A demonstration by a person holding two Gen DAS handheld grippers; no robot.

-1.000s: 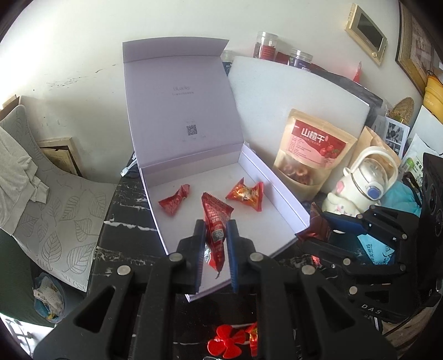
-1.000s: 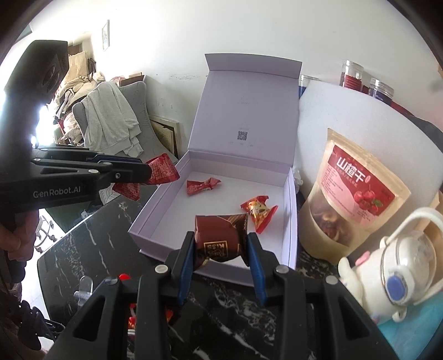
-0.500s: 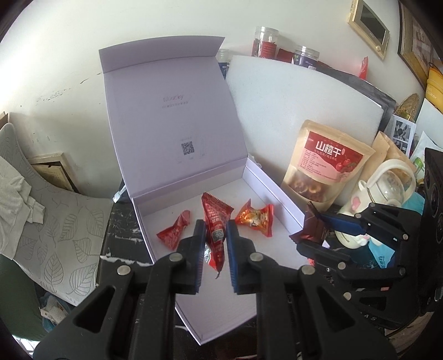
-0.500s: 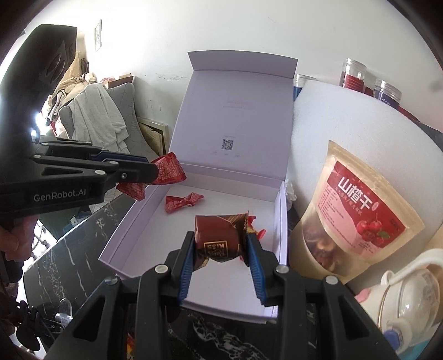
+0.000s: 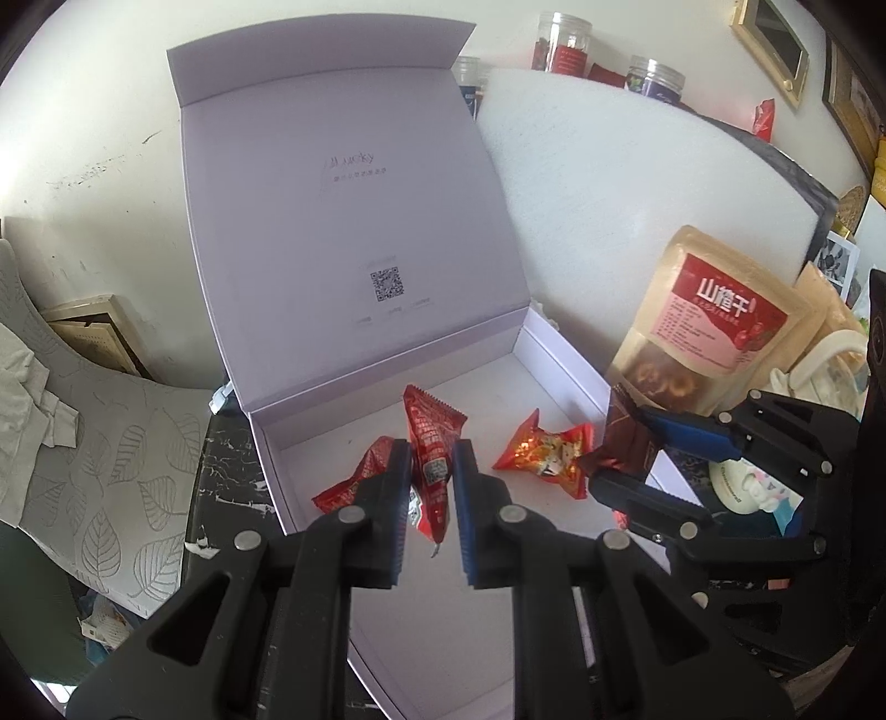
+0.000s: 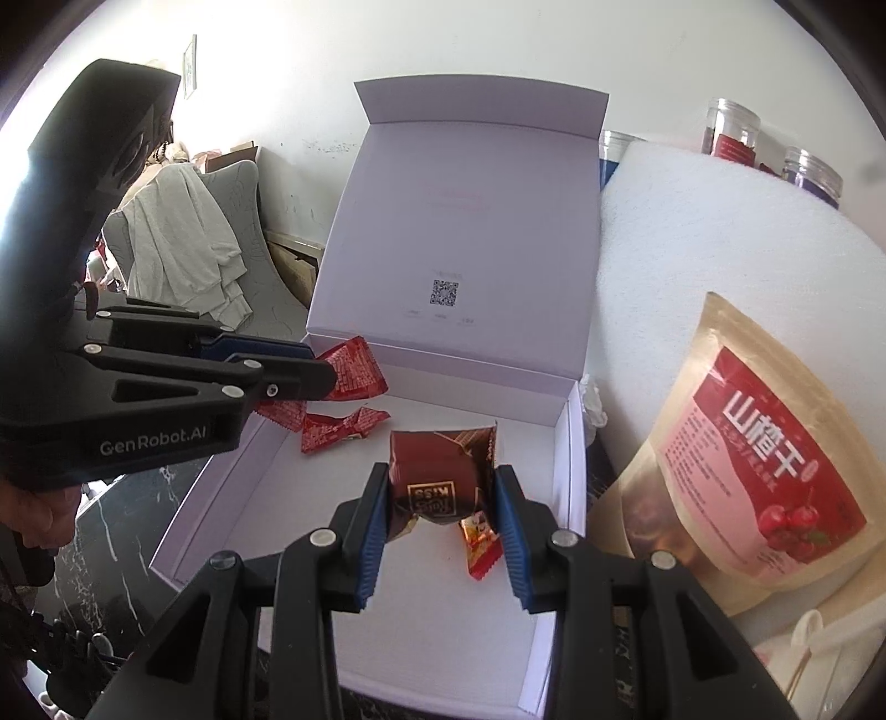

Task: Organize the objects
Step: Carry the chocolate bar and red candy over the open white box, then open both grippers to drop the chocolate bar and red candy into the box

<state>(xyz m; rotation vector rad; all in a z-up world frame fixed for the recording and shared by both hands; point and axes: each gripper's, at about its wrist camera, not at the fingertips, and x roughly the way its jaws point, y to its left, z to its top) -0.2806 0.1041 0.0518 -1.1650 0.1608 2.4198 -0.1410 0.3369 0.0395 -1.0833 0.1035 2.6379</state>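
Note:
A pale lilac box (image 5: 559,349) (image 6: 570,443) stands open on the dark marble table, its lid upright. My left gripper (image 5: 431,471) (image 6: 326,376) is shut on a long red snack packet (image 5: 432,437) (image 6: 354,371), held over the box's back left part. My right gripper (image 6: 440,498) (image 5: 637,443) is shut on a dark brown candy pack (image 6: 434,476) (image 5: 623,443) above the box's right side. On the box floor lie a red wrapped candy (image 5: 354,476) (image 6: 338,423) and an orange-red wrapped candy (image 5: 545,451) (image 6: 479,540).
A kraft snack pouch with a red label (image 5: 703,332) (image 6: 758,459) leans on a white foam board (image 5: 637,210) right of the box. Jars (image 5: 565,44) stand behind. A white kettle (image 5: 819,365) sits far right. A grey chair with cloth (image 6: 183,243) is left.
Both grippers have moved forward over the open box with their packets still held; the box and its candies now fill more of each view.

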